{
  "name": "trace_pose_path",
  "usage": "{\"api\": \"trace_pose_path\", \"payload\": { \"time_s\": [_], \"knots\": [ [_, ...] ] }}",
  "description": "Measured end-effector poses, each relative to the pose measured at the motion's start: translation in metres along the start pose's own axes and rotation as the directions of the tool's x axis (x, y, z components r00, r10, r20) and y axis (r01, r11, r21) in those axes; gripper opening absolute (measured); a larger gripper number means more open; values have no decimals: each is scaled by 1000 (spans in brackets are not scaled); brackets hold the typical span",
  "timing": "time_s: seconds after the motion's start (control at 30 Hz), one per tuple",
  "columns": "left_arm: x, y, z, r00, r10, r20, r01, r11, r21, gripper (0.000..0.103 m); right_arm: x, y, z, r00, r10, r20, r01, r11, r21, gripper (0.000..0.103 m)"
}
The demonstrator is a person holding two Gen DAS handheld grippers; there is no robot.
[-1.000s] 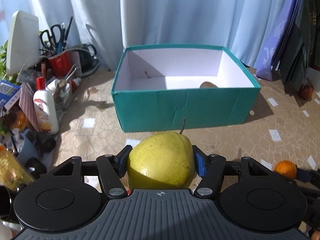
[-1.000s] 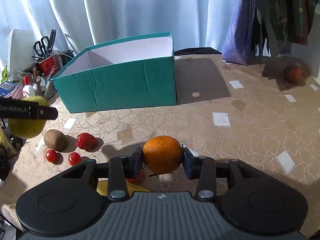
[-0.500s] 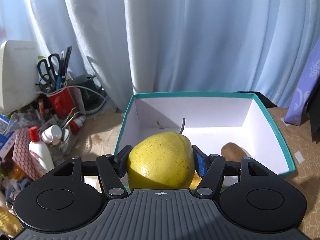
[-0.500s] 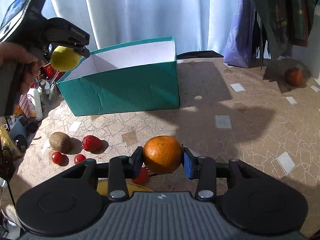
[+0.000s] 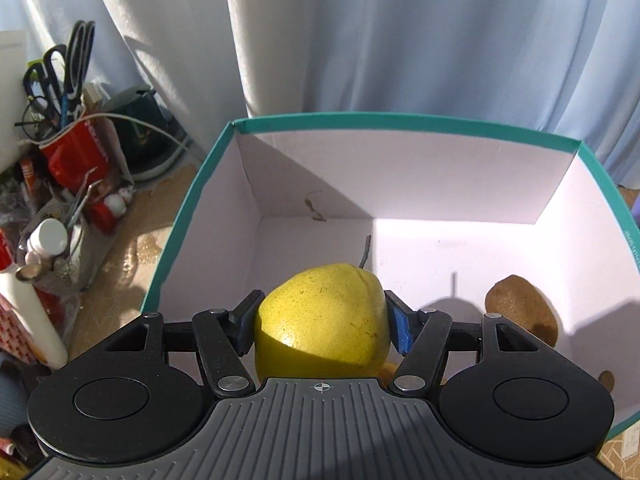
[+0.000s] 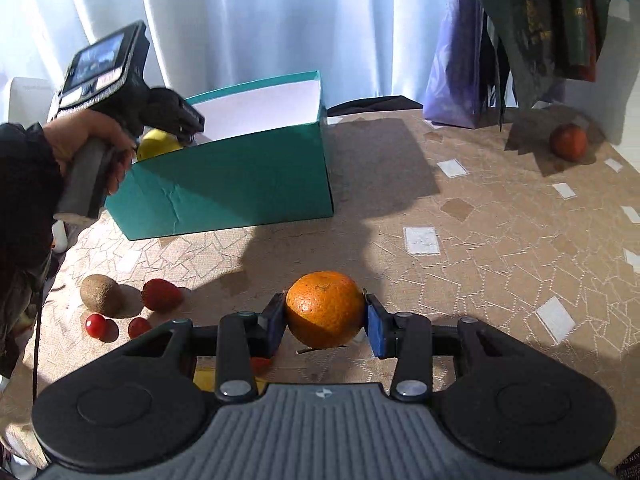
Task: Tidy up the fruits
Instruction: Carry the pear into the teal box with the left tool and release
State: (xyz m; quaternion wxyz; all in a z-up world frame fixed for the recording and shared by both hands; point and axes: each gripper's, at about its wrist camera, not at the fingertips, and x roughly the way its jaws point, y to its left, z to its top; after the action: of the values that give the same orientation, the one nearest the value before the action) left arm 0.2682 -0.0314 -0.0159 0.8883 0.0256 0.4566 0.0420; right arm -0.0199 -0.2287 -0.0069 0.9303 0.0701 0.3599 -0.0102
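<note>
Over the box (image 5: 400,216), left gripper (image 5: 322,320) clamps the pear (image 5: 320,316), above the near-left floor; a kiwi (image 5: 520,312) lies right. Lower before releasing, clear of the kiwi. Right gripper (image 6: 325,320) grips the orange (image 6: 324,308) above the bench (image 6: 480,240).
</note>
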Motion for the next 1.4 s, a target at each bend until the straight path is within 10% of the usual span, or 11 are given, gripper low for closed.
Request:
{"api": "trace_pose_path", "payload": {
  "time_s": [0.43, 1.4],
  "knots": [
    [15, 1, -1, 997, -5, -72, 6, 1000, 9, 68, 2, -3, 9, 1000, -10, 22, 10, 1000, 11, 40],
    [-86, 33, -35, 989, -51, 139, 64, 994, -90, 93, 23, 6, 58, 994, -21, 108, 27, 998, -54, 40]
  ]
}}
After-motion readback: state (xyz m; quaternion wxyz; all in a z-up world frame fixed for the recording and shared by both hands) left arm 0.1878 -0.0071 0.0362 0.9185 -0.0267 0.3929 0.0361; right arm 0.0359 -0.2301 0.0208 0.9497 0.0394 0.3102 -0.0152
